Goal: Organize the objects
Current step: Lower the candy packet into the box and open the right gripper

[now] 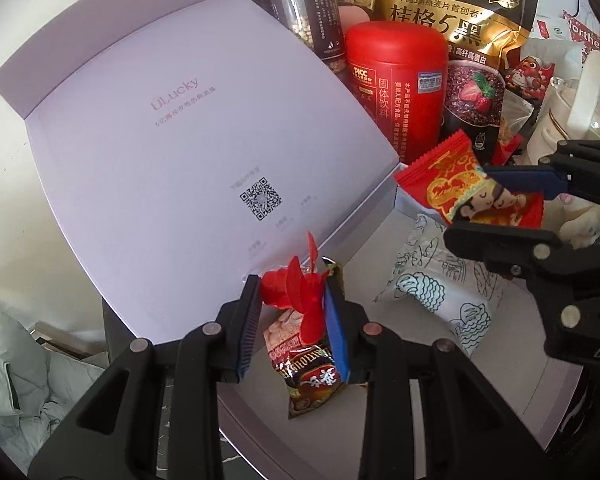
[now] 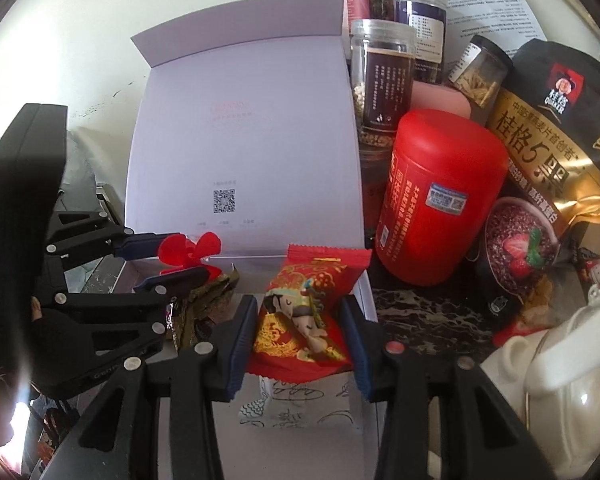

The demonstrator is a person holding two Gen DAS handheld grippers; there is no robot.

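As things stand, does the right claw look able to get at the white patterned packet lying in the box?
Probably not yet: the right claw is shut on the red cartoon packet, so it has no free grip. The white patterned packet lies uncovered in the box below it, otherwise unobstructed.

Glossy red canister (plastic-looking); matt box lid.

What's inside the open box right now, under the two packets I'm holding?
A white packet with line drawings lies on the box floor. The left tongs and right tongs, with their packets, cover part of the floor.
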